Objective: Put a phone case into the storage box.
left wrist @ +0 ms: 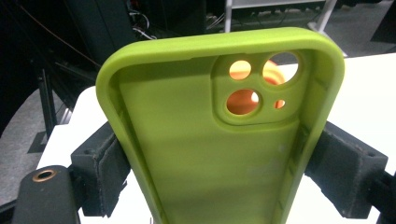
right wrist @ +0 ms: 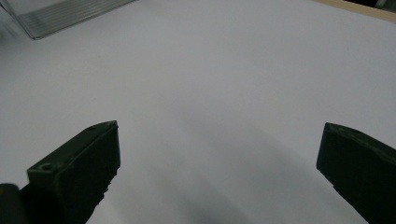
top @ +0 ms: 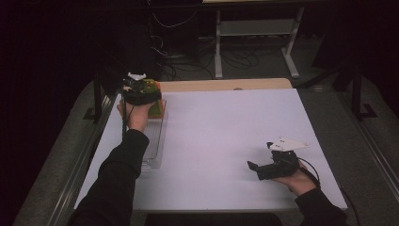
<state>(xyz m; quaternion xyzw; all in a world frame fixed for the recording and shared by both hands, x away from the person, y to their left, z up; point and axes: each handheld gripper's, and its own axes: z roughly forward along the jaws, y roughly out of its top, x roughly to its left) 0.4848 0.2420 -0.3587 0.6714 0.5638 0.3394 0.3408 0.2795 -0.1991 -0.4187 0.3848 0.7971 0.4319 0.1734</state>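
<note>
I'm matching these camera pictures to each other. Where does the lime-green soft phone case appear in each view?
High view: the lime-green soft phone case sits upper left, in the left hand-held gripper, above the clear plastic tray.
Left gripper view: it takes up the centre, clamped between both jaws.
Right gripper view: not in it.
Shared landmark: the white tabletop.

- No readable text, label, brand, number or sign in any view.
- Green phone case [left wrist: 205, 154]: inner face plain, no lettering or logo legible.
- White table surface [top: 226, 141]: unmarked.
- Clear tray [top: 153, 141] at left edge: no visible marking.
</note>
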